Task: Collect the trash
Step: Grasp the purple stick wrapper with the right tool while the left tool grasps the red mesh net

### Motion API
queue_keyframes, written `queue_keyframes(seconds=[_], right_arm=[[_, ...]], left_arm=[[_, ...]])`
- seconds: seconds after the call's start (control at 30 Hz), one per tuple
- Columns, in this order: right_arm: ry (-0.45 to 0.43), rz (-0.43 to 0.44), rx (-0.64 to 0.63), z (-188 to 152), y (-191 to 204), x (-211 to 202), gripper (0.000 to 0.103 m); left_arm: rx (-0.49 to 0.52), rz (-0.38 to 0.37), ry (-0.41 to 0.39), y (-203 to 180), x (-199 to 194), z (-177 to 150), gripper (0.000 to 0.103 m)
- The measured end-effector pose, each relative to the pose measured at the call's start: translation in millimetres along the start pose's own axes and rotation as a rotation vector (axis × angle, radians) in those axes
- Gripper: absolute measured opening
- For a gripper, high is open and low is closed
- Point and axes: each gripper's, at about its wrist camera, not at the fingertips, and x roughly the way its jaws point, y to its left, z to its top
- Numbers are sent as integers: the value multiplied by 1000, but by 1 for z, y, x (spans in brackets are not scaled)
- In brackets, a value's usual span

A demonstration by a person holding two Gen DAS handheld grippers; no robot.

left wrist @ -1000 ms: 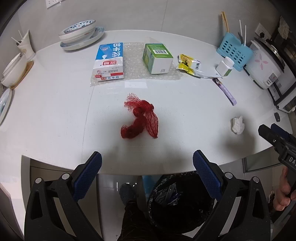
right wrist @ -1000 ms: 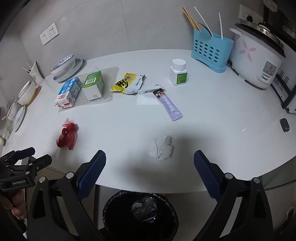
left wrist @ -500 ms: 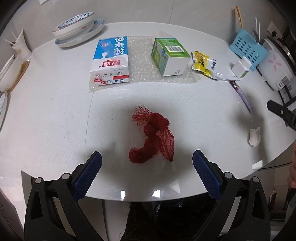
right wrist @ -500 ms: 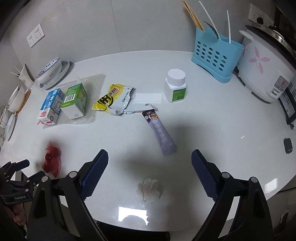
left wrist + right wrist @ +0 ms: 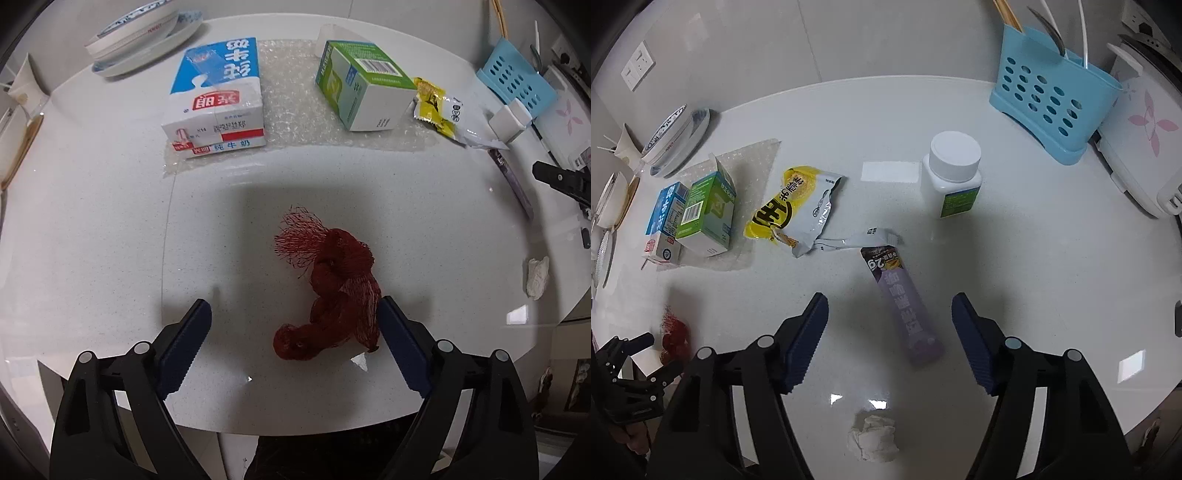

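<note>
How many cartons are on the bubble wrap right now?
2. The blue-and-white milk carton lies on the sheet's left part; the green carton lies on its right part. None looks hidden.

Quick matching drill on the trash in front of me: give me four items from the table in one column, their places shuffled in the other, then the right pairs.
Things:
1. red mesh net
2. purple sachet
3. crumpled tissue
4. green carton

Places:
A. on the bubble wrap
B. between the left gripper fingers
C. by the table's near edge, below the right gripper
D. between the right gripper's fingers

Pairs: 1-B, 2-D, 3-C, 4-A
</note>
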Motion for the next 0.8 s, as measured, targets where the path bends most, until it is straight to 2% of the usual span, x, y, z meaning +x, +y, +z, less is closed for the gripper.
queue_keyframes(seconds=[0.3, 0.33, 0.43, 0.6, 0.7, 0.8], right_arm=[[76, -8, -22, 7, 11, 30, 52], [85, -12, -21, 8, 11, 33, 48], [114, -9, 7, 10, 8, 41, 35], [131, -22, 13, 10, 9, 45, 19], [132, -35, 31, 9, 6, 46, 8], [130, -25, 50, 9, 3, 46, 7]], left_arm=[[32, 14, 25, -4, 10, 7, 73], [41, 20, 25, -6, 11, 8, 71], [62, 28, 32, -15, 10, 12, 61], [73, 25, 61, -20, 9, 17, 31], [93, 29, 69, -24, 9, 17, 23], [101, 28, 70, -24, 10, 16, 20]])
